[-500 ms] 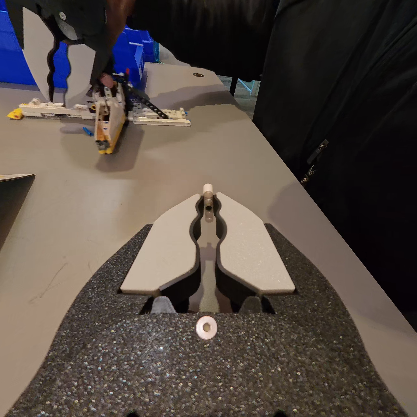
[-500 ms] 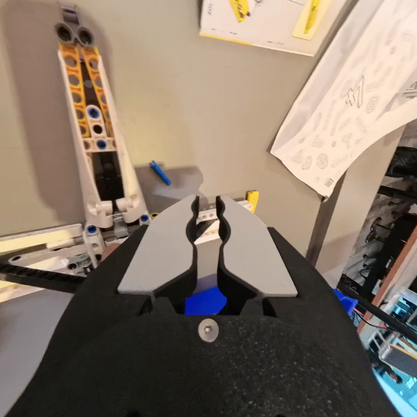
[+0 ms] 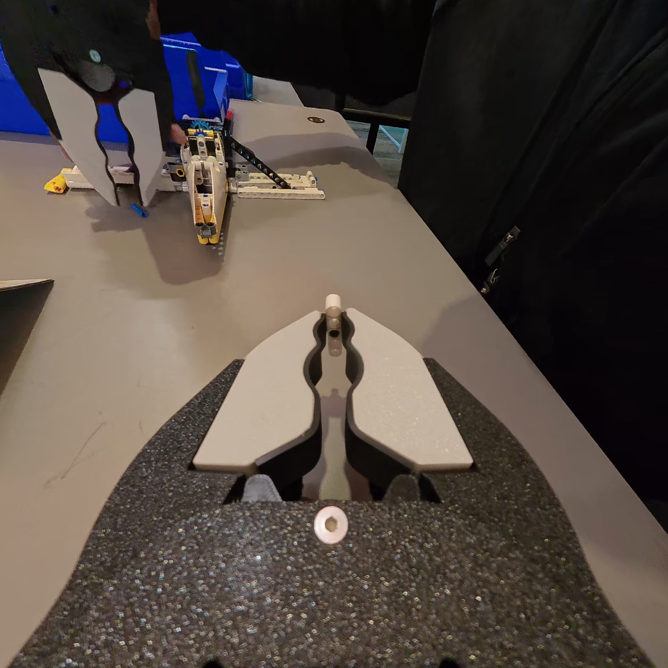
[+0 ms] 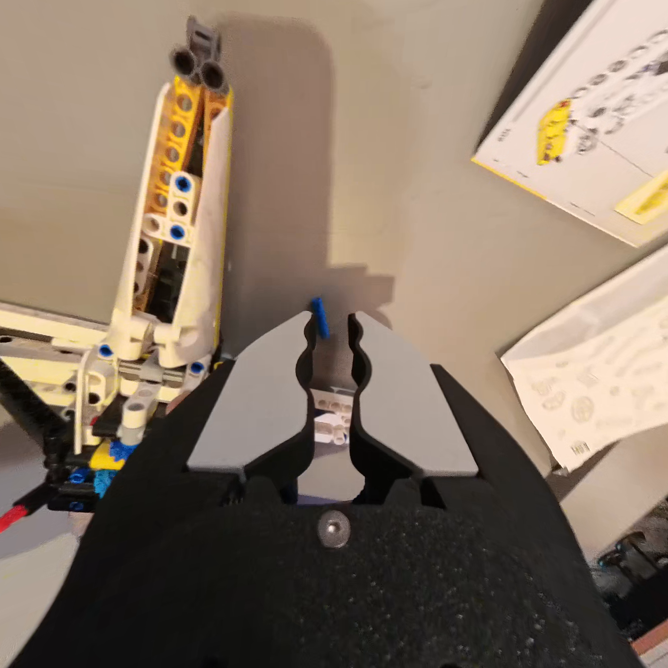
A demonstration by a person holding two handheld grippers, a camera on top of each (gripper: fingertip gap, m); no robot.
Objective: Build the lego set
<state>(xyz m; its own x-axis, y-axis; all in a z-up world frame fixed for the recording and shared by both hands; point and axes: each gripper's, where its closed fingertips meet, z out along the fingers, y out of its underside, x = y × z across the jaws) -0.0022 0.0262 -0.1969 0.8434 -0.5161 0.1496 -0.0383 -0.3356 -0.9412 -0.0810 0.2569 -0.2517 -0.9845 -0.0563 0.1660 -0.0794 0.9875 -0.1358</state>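
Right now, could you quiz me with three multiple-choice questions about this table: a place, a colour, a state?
1. Where is the small loose pin?
A. on the booklet
B. on the table at the right gripper tips
C. inside the model

2. What colour is it?
A. blue
B. red
C. green

3. The left gripper is:
A. wide open
B. out of view
C. shut on a grey piece

Key: B, it lies between the open tips; A, plainly blue; C, fingers press its sides.
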